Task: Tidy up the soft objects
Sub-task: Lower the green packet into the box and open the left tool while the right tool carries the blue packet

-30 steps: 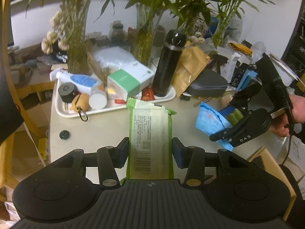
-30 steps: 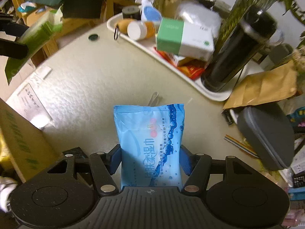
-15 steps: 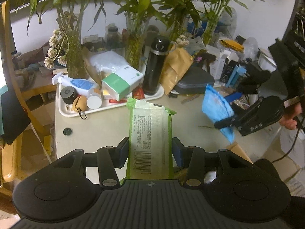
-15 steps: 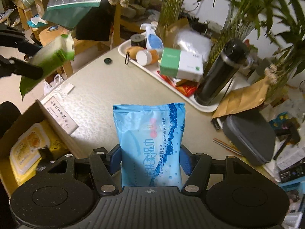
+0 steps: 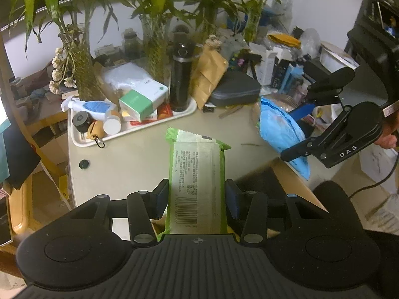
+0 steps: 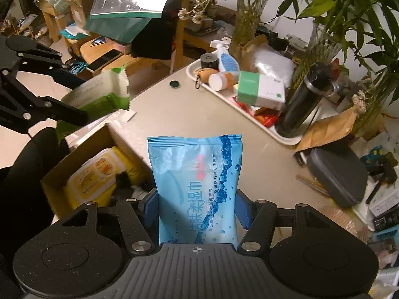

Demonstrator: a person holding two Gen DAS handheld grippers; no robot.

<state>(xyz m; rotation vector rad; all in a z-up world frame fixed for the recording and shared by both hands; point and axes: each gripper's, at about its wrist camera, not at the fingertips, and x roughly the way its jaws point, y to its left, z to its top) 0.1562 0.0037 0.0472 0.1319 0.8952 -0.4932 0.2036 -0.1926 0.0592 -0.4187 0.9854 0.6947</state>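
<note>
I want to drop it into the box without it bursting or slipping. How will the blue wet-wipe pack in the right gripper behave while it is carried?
The blue wet-wipe pack is probably soft: its film wrinkles between the right gripper pads. It stands fairly straight above them, so it seems full enough not to flop. The glossy film may be slippery, so a loose hold might let it slide.

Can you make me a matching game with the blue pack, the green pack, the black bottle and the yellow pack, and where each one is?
Things:
1. blue pack
2. green pack
3. black bottle
4. yellow pack

Places:
A. standing on the white tray
B. lying in the cardboard box
C. held in the left hand-held gripper
D. held in the right hand-held gripper

Pairs: 1-D, 2-C, 3-A, 4-B
</note>
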